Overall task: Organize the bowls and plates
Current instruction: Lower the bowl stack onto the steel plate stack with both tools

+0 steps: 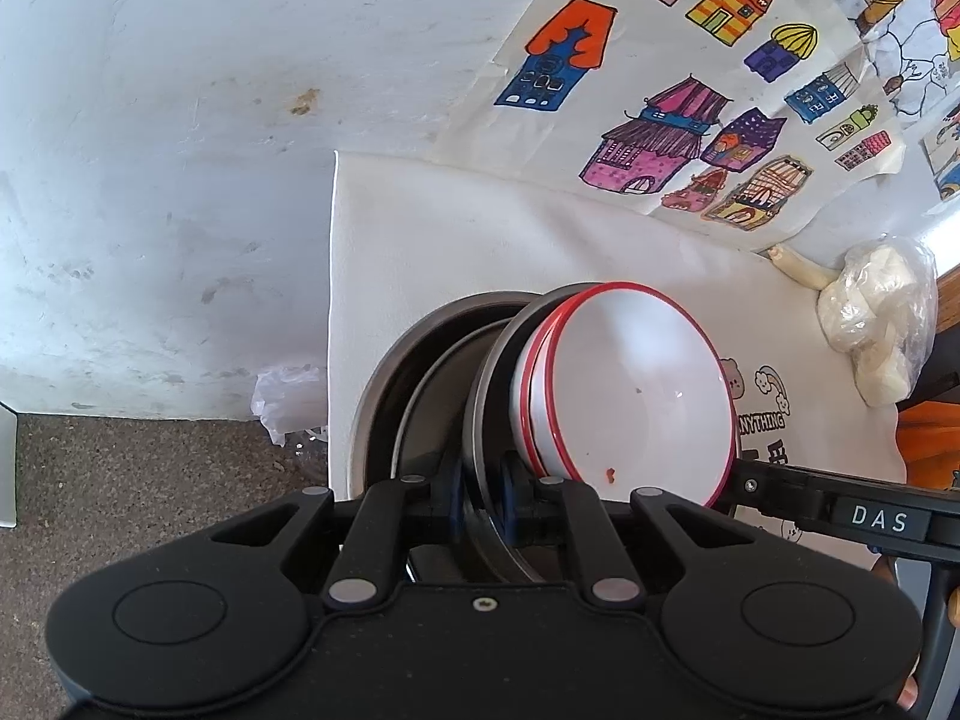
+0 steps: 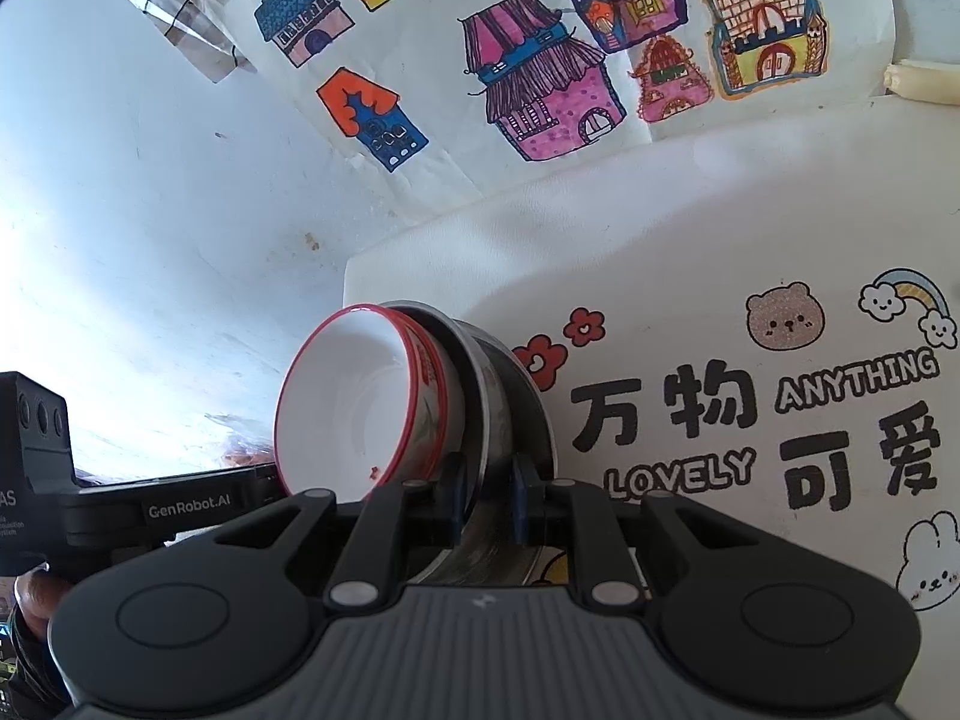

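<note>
Two white bowls with red rims (image 1: pixel 630 396) are nested inside a stack of steel plates (image 1: pixel 480 420). The whole stack is tilted on edge over the white printed tablecloth (image 1: pixel 450 228). My left gripper (image 1: pixel 483 507) is shut on the rim of a steel plate at one side. My right gripper (image 2: pixel 489 498) is shut on the steel plate rim (image 2: pixel 504 420) at the other side, with the white bowls (image 2: pixel 354 402) to its left. Each gripper's body shows in the other's view.
A wall (image 1: pixel 150 120) with children's house drawings (image 1: pixel 678 120) stands behind the table. A plastic bag of white lumps (image 1: pixel 876 324) lies at the table's right end. The table's left edge (image 1: pixel 331 312) drops to a speckled floor (image 1: pixel 150 468).
</note>
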### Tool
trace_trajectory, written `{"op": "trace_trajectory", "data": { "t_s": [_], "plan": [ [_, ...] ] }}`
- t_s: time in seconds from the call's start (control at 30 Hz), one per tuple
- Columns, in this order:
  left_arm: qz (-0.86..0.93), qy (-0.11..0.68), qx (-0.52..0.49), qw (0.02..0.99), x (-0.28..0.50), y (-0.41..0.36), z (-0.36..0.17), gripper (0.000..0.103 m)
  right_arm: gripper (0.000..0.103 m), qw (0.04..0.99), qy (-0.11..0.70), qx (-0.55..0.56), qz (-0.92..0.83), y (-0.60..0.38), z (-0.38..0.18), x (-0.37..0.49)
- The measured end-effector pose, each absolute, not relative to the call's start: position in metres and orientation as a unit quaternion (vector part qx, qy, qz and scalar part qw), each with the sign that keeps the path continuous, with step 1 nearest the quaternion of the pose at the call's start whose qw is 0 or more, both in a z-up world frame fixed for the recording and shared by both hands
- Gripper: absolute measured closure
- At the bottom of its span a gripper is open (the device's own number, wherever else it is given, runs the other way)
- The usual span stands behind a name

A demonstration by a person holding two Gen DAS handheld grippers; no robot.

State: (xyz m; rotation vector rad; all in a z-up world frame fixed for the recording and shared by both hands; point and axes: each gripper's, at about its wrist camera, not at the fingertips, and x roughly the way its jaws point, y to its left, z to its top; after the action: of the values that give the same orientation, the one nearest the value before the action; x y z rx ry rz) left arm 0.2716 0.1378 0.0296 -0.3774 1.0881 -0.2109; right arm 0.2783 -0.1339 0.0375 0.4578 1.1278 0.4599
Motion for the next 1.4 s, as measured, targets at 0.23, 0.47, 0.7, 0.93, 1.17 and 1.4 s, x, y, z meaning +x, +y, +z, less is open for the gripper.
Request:
{"op": "trace_trajectory", "data": {
  "t_s": [0.23,0.47,0.7,0.93,1.17,1.4],
  "plan": [
    [-0.092,0.513,-0.177,0.835,0.271,0.140,0.032,0.091,0.085,0.793,0.527,0.214,0.218,-0.129,0.036,0.281],
    [-0.087,0.513,-0.176,0.836,0.271,0.140,0.033,0.091,0.085,0.790,0.529,0.216,0.223,-0.126,0.035,0.284],
    [-0.083,0.509,-0.171,0.839,0.270,0.138,0.036,0.091,0.085,0.788,0.530,0.218,0.226,-0.127,0.035,0.286],
    [-0.081,0.503,-0.169,0.844,0.274,0.139,0.040,0.091,0.085,0.786,0.528,0.225,0.229,-0.127,0.034,0.288],
    [-0.079,0.502,-0.170,0.844,0.276,0.140,0.040,0.092,0.084,0.785,0.529,0.227,0.230,-0.126,0.032,0.290],
    [-0.079,0.502,-0.172,0.844,0.275,0.141,0.039,0.092,0.084,0.788,0.525,0.224,0.230,-0.126,0.033,0.289]
  ]
}}
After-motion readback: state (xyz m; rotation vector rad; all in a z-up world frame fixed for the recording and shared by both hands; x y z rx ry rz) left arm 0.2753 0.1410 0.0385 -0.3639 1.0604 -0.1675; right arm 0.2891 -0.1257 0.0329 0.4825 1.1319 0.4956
